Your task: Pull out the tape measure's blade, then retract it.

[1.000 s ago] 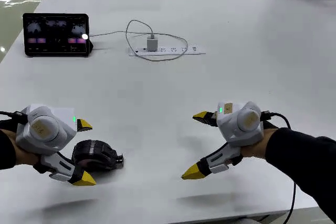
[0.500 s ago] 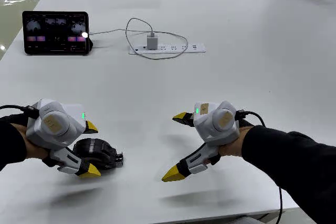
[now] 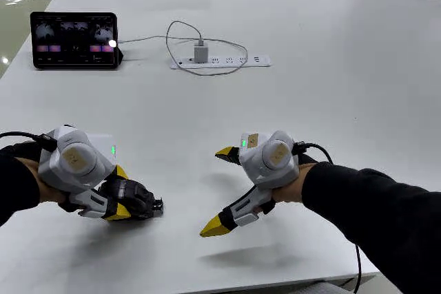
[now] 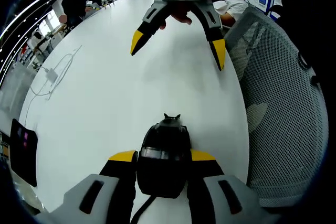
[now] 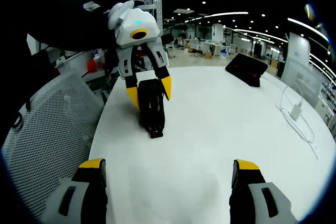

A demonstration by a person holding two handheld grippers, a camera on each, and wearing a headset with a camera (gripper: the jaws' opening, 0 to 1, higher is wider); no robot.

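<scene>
L gripper (image 3: 120,192) held the tape measure (image 3: 136,200) by its case on the table (image 3: 310,67). R gripper (image 3: 217,189) stood wide open, apart from the blade hook (image 3: 158,204). Risk: the hook was small, so R jaws could slip off it, or the case could twist in L grip.

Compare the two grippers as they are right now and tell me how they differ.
The left gripper has its jaws closed against both sides of the black tape measure, while the right gripper has its jaws spread wide with nothing between them. The left gripper is at the tape measure. The right gripper is apart from it, pointing towards it across the white table. Both have grey bodies and yellow jaw tips.
</scene>
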